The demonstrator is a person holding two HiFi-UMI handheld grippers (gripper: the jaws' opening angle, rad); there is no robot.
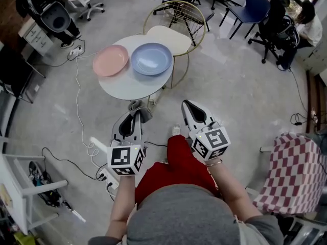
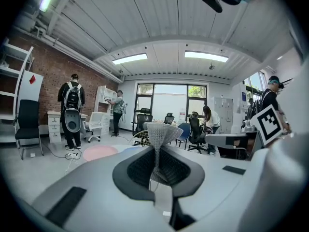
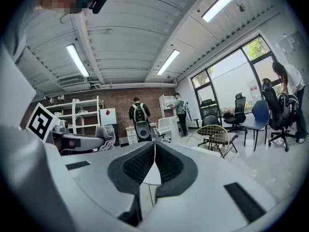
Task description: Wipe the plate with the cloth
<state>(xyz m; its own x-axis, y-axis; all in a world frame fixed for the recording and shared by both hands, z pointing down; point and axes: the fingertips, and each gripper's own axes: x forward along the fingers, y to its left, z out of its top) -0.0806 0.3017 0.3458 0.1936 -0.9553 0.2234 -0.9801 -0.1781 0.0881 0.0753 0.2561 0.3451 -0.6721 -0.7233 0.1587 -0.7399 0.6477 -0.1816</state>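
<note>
Cloth [image 2: 158,132] in clenched left gripper [image 1: 134,117]; right gripper [image 1: 187,105] clenched; pink plate [image 1: 110,60] beside blue plate [image 1: 152,58].

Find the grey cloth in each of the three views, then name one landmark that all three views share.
Head view: the grey cloth is at lower centre, at the tip of the left gripper.
Left gripper view: the cloth is at centre, pinched between the jaws and flaring above them.
Right gripper view: the cloth is at middle left, at the other gripper's tip.
Shared landmark: the gold wire chair.
</note>
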